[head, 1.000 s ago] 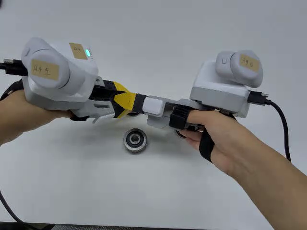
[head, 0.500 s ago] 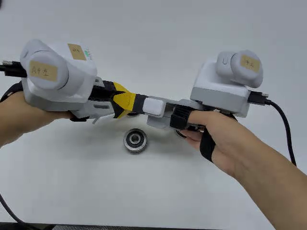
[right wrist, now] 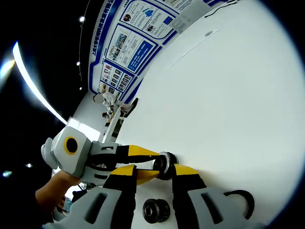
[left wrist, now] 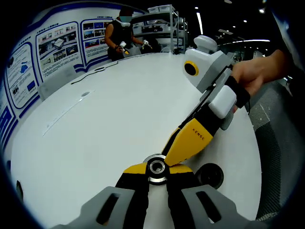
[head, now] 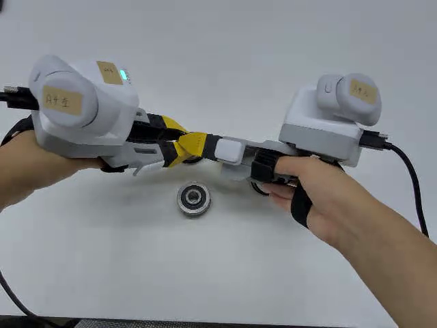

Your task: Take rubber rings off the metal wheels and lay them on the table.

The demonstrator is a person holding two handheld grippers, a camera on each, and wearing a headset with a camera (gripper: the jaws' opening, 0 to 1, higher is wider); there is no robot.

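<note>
since a second ago the right gripper (right wrist: 163, 171) has slid a little further to the right of the loose wheel (head: 194, 198), so more of its yellow-tipped fingers (head: 196, 143) shows in the head view. the left gripper (left wrist: 157, 168) and the loose wheel are where they were.

the loose wheel lies flat on the white surface (head: 225, 55), with a dark band round its metal hub. a second wheel, the held wheel (left wrist: 157, 170), is in the air just beyond and above the loose wheel, off the surface. the two grippers meet there nose to nose. the left gripper comes in from the left of the loose wheel. its fingers are drawn narrow and clamp the held wheel between their yellow tips. the right gripper comes in from the right of the loose wheel. its fingers are also narrow, one on each side of the held wheel's rim. i cannot tell whether they pinch the rubber or the metal.

a black rubber ring (right wrist: 238, 192) lies on the surface to the right of the loose wheel, near it but not touching. in the head view it is partly hidden under the right hand (head: 314, 195). the left hand (head: 27, 164) holds its gripper well to the left of the loose wheel.
</note>
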